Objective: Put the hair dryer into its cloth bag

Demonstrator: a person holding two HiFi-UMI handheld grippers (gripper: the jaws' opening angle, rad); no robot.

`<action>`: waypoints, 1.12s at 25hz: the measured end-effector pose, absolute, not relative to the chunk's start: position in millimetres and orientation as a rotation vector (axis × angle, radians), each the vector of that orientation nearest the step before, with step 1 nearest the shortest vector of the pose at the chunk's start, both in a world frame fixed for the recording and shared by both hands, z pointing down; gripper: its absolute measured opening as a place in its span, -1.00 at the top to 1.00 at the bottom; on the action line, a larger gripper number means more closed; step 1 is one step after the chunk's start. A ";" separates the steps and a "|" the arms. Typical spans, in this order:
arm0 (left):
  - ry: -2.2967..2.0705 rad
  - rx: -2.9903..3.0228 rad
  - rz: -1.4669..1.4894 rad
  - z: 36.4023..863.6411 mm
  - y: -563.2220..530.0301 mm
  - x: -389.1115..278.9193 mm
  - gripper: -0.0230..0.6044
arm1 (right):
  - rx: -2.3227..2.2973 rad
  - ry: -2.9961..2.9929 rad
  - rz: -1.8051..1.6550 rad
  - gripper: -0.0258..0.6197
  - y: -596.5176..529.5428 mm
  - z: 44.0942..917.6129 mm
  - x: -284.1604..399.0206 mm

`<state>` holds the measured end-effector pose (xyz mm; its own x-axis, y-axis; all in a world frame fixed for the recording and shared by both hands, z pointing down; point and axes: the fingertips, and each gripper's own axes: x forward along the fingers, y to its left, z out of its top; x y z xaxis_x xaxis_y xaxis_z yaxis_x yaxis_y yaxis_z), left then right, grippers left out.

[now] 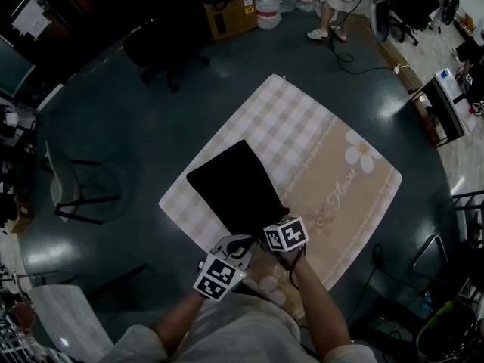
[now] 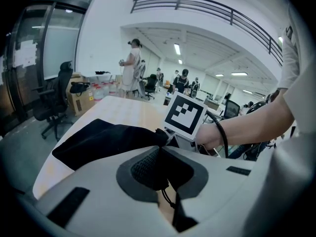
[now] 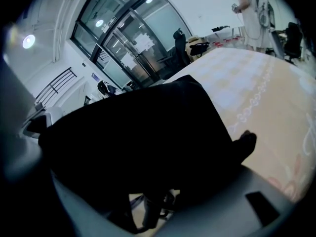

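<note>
Left tool (image 2: 160,149) clenched on the black cloth bag (image 1: 236,187) at its near edge | right tool (image 1: 283,233) spread wide over that end, grip unclear | bag lay on checked mat (image 1: 340,180), mid-counter (image 1: 151,127)

Dim, fisheye-warped pictures; ceiling lamps (image 2: 177,48) glare, corners fall black.

The cloth bag (image 1: 234,187) lies on the mat (image 1: 333,165) mid-table (image 1: 136,142); at the bag's 5 o'clock end, the left gripper (image 1: 238,246) sits at 7 o'clock of the right gripper (image 1: 281,231)
</note>
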<state>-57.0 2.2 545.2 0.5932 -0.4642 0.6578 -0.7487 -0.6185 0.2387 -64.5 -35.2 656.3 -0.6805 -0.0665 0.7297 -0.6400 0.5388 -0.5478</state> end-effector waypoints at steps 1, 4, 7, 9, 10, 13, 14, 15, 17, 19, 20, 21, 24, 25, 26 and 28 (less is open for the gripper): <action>-0.962 2.322 0.758 545.8 2.6 -57.1 0.87 | 0.570 -2.116 1.124 0.23 -35.5 657.8 -64.9; -0.958 2.317 0.758 548.7 2.6 -57.7 0.87 | 0.576 -2.118 1.136 0.22 -38.0 658.9 -66.2; -0.958 2.315 0.756 549.7 2.1 -59.0 0.87 | 0.585 -2.115 1.139 0.22 -40.9 658.6 -67.6; -0.958 2.317 0.754 548.8 1.6 -59.3 0.87 | 0.590 -2.116 1.143 0.22 -43.0 658.1 -68.7; -0.958 2.317 0.753 548.4 1.5 -59.6 0.87 | 0.591 -2.118 1.147 0.22 -43.6 658.0 -69.8; -0.959 2.315 0.752 548.3 2.2 -61.2 0.87 | 0.588 -2.123 1.161 0.22 -44.5 657.4 -73.2; -0.960 2.313 0.751 548.6 2.4 -62.0 0.87 | 0.589 -2.123 1.163 0.22 -45.2 656.4 -74.1; -0.962 2.311 0.750 548.9 2.6 -62.8 0.87 | 0.585 -2.126 1.169 0.22 -45.5 656.1 -75.8; -0.964 2.308 0.749 549.7 2.7 -64.1 0.87 | 0.577 -2.131 1.179 0.22 -45.8 658.3 -78.6; -0.967 2.304 0.750 550.3 2.7 -65.4 0.87 | 0.584 -2.124 1.169 0.22 -48.0 658.5 -78.5; -0.968 2.302 0.750 550.5 2.6 -66.2 0.87 | 0.588 -2.123 1.164 0.22 -49.1 658.7 -78.8; -0.970 2.302 0.750 550.8 2.3 -66.9 0.87 | 0.592 -2.123 1.161 0.22 -50.1 659.5 -79.3; -0.973 2.301 0.749 551.1 0.4 -68.7 0.87 | 0.607 -2.126 1.164 0.22 -53.8 660.4 -81.6; -0.973 2.301 0.748 551.0 -0.2 -69.2 0.87 | 0.610 -2.128 1.168 0.22 -54.7 660.3 -82.6; -0.974 2.300 0.748 550.9 -0.6 -69.5 0.87 | 0.611 -2.132 1.174 0.22 -55.2 660.4 -84.2; -0.975 2.297 0.747 551.4 -1.1 -70.4 0.87 | 0.614 -2.139 1.179 0.21 -56.4 660.9 -86.7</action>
